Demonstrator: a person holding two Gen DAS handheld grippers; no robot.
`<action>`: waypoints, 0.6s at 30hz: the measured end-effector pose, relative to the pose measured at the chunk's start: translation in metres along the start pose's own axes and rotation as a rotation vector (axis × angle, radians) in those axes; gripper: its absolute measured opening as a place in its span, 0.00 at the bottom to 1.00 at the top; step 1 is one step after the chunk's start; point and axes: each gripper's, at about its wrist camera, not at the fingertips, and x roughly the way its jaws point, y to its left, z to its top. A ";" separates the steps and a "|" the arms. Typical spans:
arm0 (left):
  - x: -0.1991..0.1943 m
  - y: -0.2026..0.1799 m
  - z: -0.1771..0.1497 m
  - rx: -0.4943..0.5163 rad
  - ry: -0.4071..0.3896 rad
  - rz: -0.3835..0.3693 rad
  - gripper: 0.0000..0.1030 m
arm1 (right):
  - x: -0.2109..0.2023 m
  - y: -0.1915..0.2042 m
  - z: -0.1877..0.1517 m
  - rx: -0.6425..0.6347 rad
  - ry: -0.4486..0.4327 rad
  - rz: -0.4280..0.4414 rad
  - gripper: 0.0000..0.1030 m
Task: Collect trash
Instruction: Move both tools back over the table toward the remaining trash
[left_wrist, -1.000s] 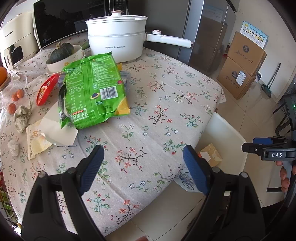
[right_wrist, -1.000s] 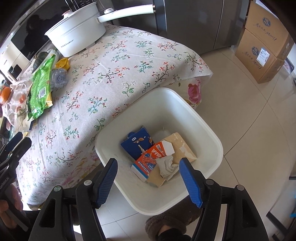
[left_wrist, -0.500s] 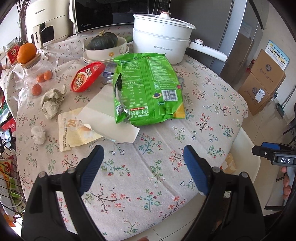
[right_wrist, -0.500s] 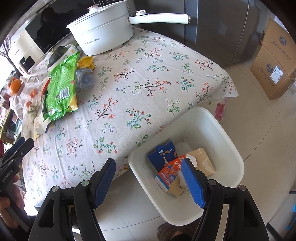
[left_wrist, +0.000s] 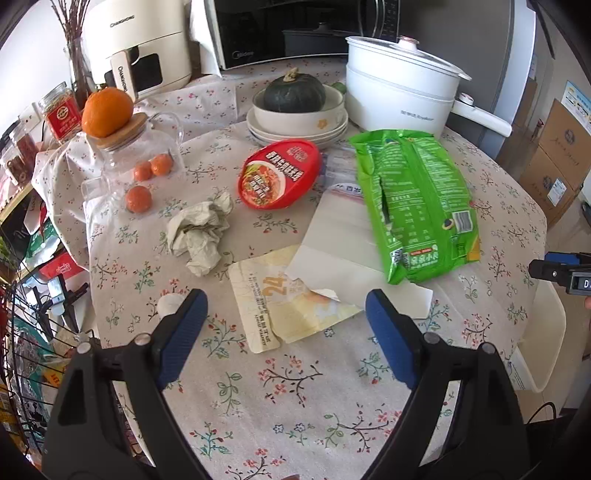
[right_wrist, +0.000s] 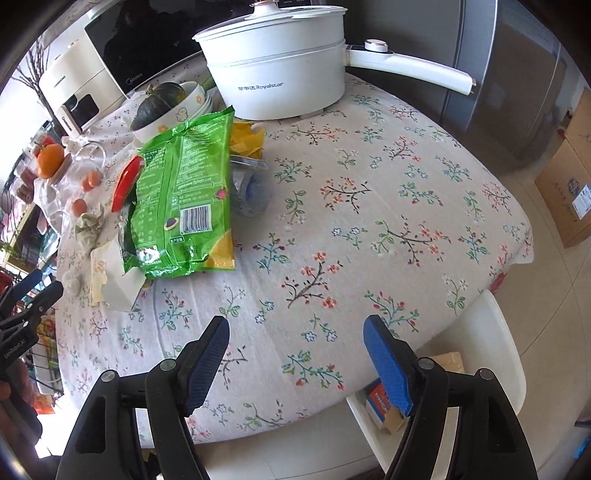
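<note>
Torn cream paper wrapper printed "24" (left_wrist: 286, 301) lies flat on the floral-clothed bench (left_wrist: 295, 406), at 12 o'clock from the left claw (left_wrist: 284, 332), long axis toward 2 o'clock. Left claw: open, empty, nearer. Crumpled grey-white paper wad (left_wrist: 199, 232) at 11 o'clock; glossy green plastic snack bag (left_wrist: 417, 203) at 1 o'clock. Right claw (right_wrist: 295, 360): jaws just opening, nothing between. White plastic bin (right_wrist: 495, 354) beside the bench.

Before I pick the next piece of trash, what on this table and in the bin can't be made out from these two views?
- White bin: the right wrist view shows only a corner of its contents; table edge and the right gripper cover the rest.
- Clear plastic item: partly under the green snack bag, identity unclear.
- White paper sheet: far end hidden under the bag in the left wrist view.
</note>
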 end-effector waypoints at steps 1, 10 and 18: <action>0.007 0.007 0.001 -0.019 0.034 0.012 0.85 | 0.006 0.006 0.005 -0.003 0.004 0.006 0.75; 0.027 0.065 -0.003 -0.164 0.054 0.050 0.85 | 0.060 0.052 0.041 -0.018 0.024 0.057 0.75; 0.053 0.087 -0.013 -0.207 0.085 0.085 0.74 | 0.090 0.064 0.054 0.023 0.031 0.093 0.75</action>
